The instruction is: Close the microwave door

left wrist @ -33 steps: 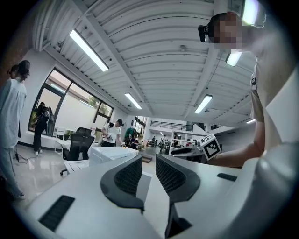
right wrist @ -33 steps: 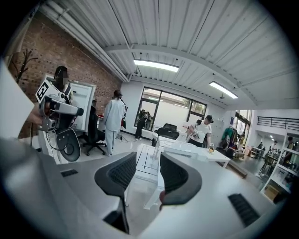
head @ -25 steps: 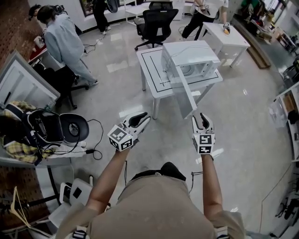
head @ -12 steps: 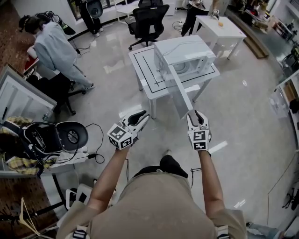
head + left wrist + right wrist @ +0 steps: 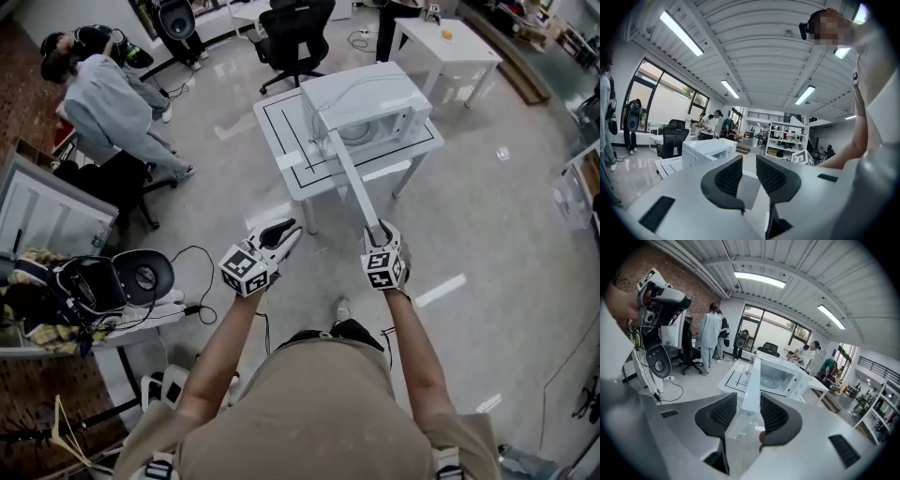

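Observation:
A white microwave [image 5: 361,98] stands on a white table [image 5: 281,131], and its door [image 5: 349,178] is swung wide open toward me. My right gripper [image 5: 382,232] is at the door's free edge. In the right gripper view the door [image 5: 752,380] runs edge-on between the two black pads of the right gripper [image 5: 749,401], which close against it, and beyond it I see the open microwave [image 5: 780,376] cavity. My left gripper [image 5: 291,232] hangs in the air left of the door, touching nothing. In the left gripper view a narrow empty gap shows in the left gripper [image 5: 749,161], with the microwave [image 5: 708,150] far off.
A person in a grey top [image 5: 112,103] bends over at the upper left. A black office chair [image 5: 298,28] stands behind the table, and another white table [image 5: 450,47] at the upper right. A cluttered desk [image 5: 112,281] and a floor cable [image 5: 192,281] lie to my left.
I have stepped closer to the microwave. My right gripper moved forward and left onto the door's free edge, which now sits between its jaws. The left gripper kept its pose.

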